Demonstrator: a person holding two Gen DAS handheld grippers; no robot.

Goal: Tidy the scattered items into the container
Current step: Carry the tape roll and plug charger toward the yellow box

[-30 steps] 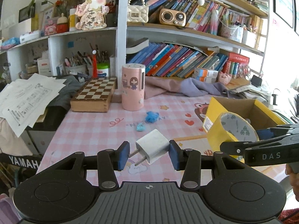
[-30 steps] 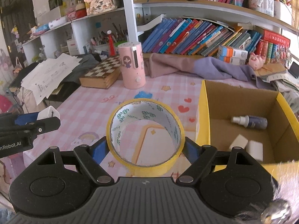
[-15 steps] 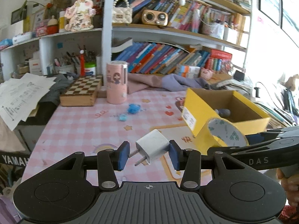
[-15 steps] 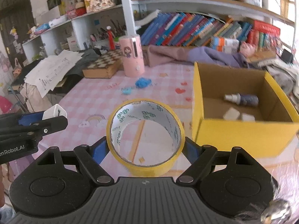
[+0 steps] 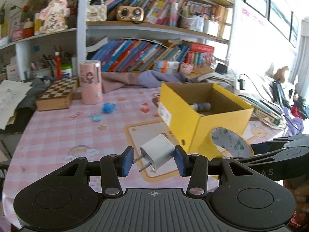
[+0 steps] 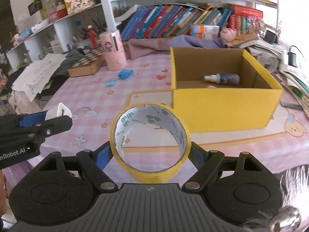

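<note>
My left gripper (image 5: 153, 160) is shut on a white plug adapter (image 5: 158, 151), held above the pink table in front of the yellow cardboard box (image 5: 181, 114). My right gripper (image 6: 150, 152) is shut on a yellow tape roll (image 6: 150, 166), held low, in front of and left of the box (image 6: 222, 108). The tape (image 5: 229, 143) and the right gripper's arm show at right in the left wrist view. The adapter (image 6: 58, 113) shows at left in the right wrist view. A spray bottle (image 6: 222, 78) lies in the box. Two blue items (image 6: 125, 73) (image 6: 110, 83) lie on the table.
A pink cylinder (image 5: 90, 82) and a chessboard box (image 5: 58, 94) stand at the back of the table. Cloth (image 6: 173, 43) lies behind the box, below bookshelves. Papers (image 6: 34, 73) hang off the left side. Cluttered books and cables lie right of the box.
Both grippers have pulled back toward the table's near edge and turned right, each keeping its item. The yellow box now sits further from both cameras.
</note>
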